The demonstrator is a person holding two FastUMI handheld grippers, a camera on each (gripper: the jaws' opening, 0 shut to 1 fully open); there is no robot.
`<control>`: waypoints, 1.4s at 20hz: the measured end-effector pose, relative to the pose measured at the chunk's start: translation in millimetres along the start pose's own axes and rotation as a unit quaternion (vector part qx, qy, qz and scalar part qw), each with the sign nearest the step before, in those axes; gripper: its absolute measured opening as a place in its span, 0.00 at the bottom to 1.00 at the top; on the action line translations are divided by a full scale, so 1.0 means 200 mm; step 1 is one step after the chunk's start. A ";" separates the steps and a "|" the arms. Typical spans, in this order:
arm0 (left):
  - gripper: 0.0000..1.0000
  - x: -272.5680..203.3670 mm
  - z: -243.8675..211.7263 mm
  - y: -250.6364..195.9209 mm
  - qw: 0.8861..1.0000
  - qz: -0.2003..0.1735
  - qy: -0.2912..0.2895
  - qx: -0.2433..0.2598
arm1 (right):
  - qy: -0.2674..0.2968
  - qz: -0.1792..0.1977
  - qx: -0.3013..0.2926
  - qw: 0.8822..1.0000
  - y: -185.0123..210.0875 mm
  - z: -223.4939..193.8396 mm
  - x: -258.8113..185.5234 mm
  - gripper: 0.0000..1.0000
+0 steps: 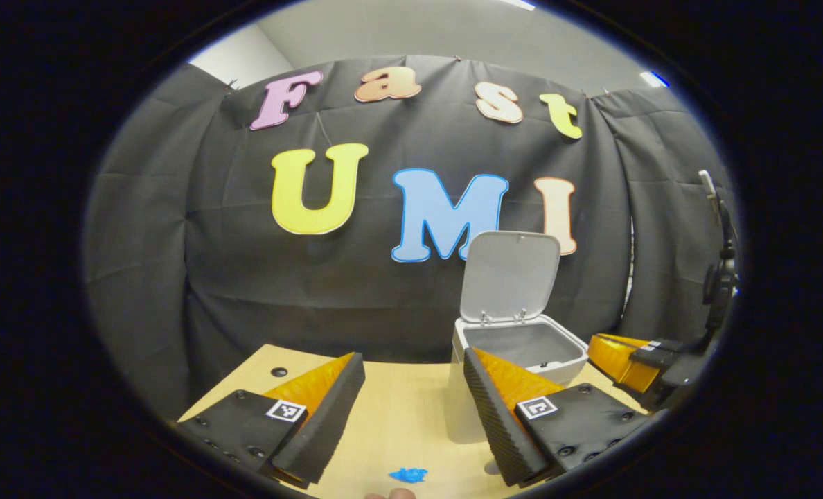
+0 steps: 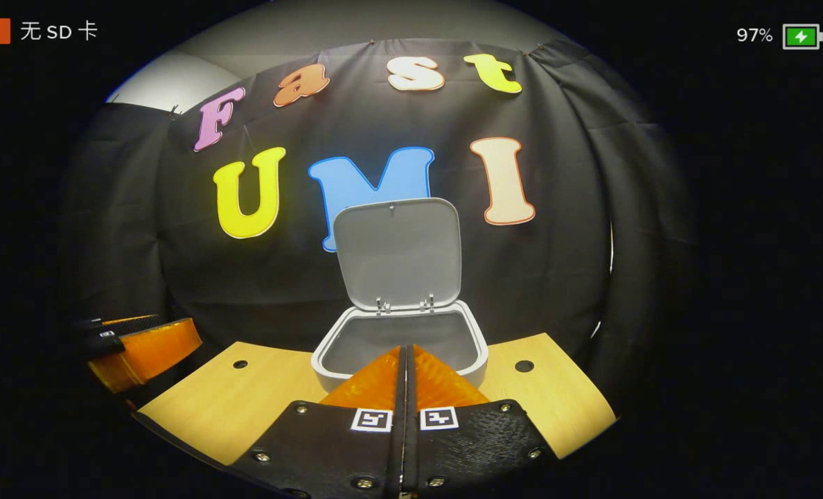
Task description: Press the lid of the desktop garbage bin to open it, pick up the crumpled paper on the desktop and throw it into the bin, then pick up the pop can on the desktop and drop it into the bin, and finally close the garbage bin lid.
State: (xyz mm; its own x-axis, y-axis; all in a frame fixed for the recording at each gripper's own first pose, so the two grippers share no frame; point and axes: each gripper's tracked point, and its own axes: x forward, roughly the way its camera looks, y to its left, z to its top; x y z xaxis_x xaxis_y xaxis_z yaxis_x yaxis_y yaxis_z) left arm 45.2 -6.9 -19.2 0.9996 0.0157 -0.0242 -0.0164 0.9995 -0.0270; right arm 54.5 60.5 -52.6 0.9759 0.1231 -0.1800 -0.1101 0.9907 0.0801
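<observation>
The white desktop bin (image 1: 467, 409) stands on the wooden table with its lid (image 1: 510, 276) swung up and open. My left gripper (image 1: 413, 359) is open with nothing between its fingers, and the bin is just behind its right finger. In the right gripper view the bin (image 2: 328, 367) sits straight ahead, lid (image 2: 397, 253) upright, and I see only the grey inner wall. My right gripper (image 2: 404, 348) is shut with its fingers pressed together on nothing, their tips at the bin's near rim. Each gripper appears in the other's view: the right gripper (image 1: 623, 360) beside the bin, the left gripper (image 2: 147, 348) off to the left.
A small blue scrap (image 1: 408, 475) lies on the table (image 1: 397, 416) near my left gripper's base. The tabletop has round cable holes (image 2: 524, 365) near its back corners. The black cloth wall hangs close behind the bin.
</observation>
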 end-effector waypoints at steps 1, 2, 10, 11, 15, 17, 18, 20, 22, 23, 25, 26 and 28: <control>0.95 0.00 -0.01 0.00 1.000 -0.001 0.001 0.000 | -0.006 0.004 0.003 1.000 0.01 0.03 -0.01 0.01; 0.95 0.00 -0.02 0.00 1.000 -0.001 0.003 0.000 | -0.012 0.013 0.009 1.000 0.03 0.06 -0.02 0.01; 0.95 0.04 -0.22 0.04 0.999 -0.001 0.040 -0.005 | -0.049 0.028 0.009 0.998 0.06 0.18 -0.09 0.99; 0.95 0.05 -0.25 0.04 0.999 -0.001 0.045 -0.005 | -0.052 0.027 0.011 0.998 0.06 0.19 -0.10 0.98; 0.95 0.08 -0.41 0.04 0.997 -0.002 0.076 0.003 | -0.058 0.022 0.006 0.998 0.04 0.23 -0.14 0.98; 0.96 0.09 -0.52 0.04 0.995 -0.006 0.095 0.003 | -0.063 0.017 0.000 0.998 0.02 0.26 -0.16 0.98; 0.95 0.11 -0.58 0.03 0.994 -0.007 0.108 0.005 | -0.066 0.016 -0.002 0.998 0.02 0.27 -0.17 0.98; 0.95 0.12 -0.71 0.03 0.991 -0.008 0.133 0.007 | -0.072 0.013 -0.006 0.997 0.02 0.30 -0.19 1.00; 0.96 0.15 -0.83 0.02 0.988 -0.007 0.154 0.010 | -0.078 0.005 -0.008 0.997 0.00 0.33 -0.22 0.98; 0.96 0.17 -0.90 0.02 0.986 -0.009 0.166 0.010 | -0.079 0.002 -0.009 0.997 -0.01 0.34 -0.23 0.98; 0.96 0.17 -1.03 0.00 0.982 -0.010 0.190 0.009 | -0.077 -0.006 -0.017 0.997 -0.04 0.33 -0.25 0.98; 0.96 0.17 -1.10 -0.01 0.980 -0.009 0.200 0.010 | -0.073 -0.014 -0.023 0.997 -0.08 0.32 -0.26 0.98; 0.96 0.17 -1.24 -0.01 0.975 -0.009 0.220 0.018 | -0.066 -0.032 -0.032 0.997 -0.14 0.30 -0.30 0.98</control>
State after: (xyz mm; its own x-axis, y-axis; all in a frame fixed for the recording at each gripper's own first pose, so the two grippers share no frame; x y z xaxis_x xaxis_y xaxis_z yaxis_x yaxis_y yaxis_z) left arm 73.2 -14.7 -267.1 0.8923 -0.0073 -0.4514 0.0098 0.9999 0.0032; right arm 11.3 21.7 14.6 0.9971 0.0554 -0.0516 -0.0550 0.9984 0.0085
